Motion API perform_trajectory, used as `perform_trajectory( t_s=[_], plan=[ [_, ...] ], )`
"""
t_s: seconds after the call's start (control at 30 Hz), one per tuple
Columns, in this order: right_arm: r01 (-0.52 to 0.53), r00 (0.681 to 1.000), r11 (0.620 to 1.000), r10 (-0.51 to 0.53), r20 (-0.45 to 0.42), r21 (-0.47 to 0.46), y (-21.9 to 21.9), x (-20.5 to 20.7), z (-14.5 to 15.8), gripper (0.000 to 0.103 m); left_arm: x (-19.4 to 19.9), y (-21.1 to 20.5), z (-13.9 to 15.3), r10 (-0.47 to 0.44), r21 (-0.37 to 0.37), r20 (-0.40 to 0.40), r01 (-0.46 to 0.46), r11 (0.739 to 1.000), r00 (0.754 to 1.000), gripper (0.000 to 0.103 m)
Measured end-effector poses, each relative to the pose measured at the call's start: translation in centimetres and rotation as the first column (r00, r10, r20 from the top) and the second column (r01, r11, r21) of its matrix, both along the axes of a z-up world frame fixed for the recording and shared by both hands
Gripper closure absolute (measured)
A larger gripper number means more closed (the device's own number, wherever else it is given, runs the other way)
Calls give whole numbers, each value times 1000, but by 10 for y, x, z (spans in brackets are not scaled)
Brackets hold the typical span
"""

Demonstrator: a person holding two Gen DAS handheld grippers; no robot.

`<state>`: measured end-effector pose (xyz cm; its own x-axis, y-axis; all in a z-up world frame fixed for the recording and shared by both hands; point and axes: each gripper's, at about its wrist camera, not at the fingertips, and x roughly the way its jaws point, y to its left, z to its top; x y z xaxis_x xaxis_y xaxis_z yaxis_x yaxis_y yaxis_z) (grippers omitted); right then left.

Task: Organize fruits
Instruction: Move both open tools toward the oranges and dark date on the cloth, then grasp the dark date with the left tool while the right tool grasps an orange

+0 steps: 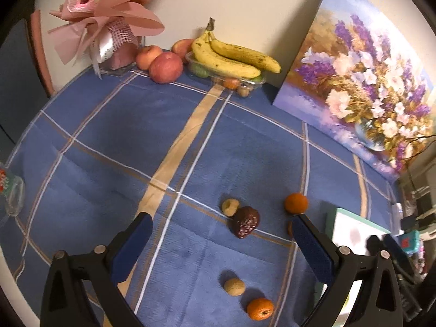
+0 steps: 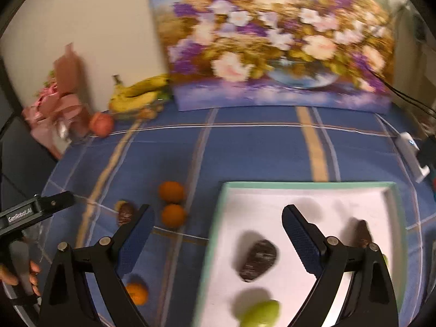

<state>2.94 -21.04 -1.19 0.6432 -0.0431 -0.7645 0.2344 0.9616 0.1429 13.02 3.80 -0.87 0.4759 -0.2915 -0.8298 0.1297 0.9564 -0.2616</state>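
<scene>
While several small fruits lie loose on the blue plaid tablecloth [image 1: 109,141], only part of the sorting looks done. Inside the shallow white tray with a mint-green rim [image 2: 308,184], seen from the right wrist, sit a dark wrinkled date [image 2: 258,263], a round green fruit [image 2: 261,314] at 6 o'clock of it, and another dark date [image 2: 363,234] at its 2 o'clock, half hidden by the gripper finger.

Left on the cloth, in the left wrist view, are a dark red dried date [image 1: 246,224], a tan dried fruit [image 1: 230,207] touching it at 11 o'clock, a small orange mandarin [image 1: 296,203] at its 2 o'clock, a beige nut-like fruit [image 1: 234,286] at 6 o'clock, and a second mandarin [image 1: 259,309] just beside that; a further orange fruit peeks from behind the finger.

At 12 o'clock on the table, yellow bananas [image 1: 234,55] rest on a clear plastic punnet [image 1: 252,83], with red apples [image 1: 165,67] nearby.

The left gripper [image 1: 220,233] stands wide and empty above the loose group. The right gripper [image 2: 218,226] is likewise wide and empty, straddling the tray's left rim. Most of the job, I judge, remains.
</scene>
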Motion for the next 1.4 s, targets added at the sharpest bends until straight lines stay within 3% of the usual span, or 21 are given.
perform_trajectory(
  t_s=[0.3,0.57,0.7,1.0,1.27,1.4],
  plan=[
    [-73,997,997,73,26,-19,33,14,9,8,9,7,9,-9,-43,21,10,999,1000,2],
    [-107,994,994,107,18,-14,46,27,12,10,26,11,-4,0,-81,-29,-3,997,1000,6],
    [-119,993,992,118,-10,-33,52,36,7,32,36,11,-17,9,-86,-69,-15,996,998,13],
    [-136,989,990,134,-60,-41,57,56,-13,42,47,0,-34,-20,-106,-125,6,994,992,15],
    [-138,977,990,133,-164,-21,55,69,-53,50,43,-22,-60,-68,-103,-190,49,994,979,27],
    [-135,969,991,129,-211,-16,53,73,-72,54,41,-31,-72,-85,-117,-222,60,991,971,39]
  ],
)
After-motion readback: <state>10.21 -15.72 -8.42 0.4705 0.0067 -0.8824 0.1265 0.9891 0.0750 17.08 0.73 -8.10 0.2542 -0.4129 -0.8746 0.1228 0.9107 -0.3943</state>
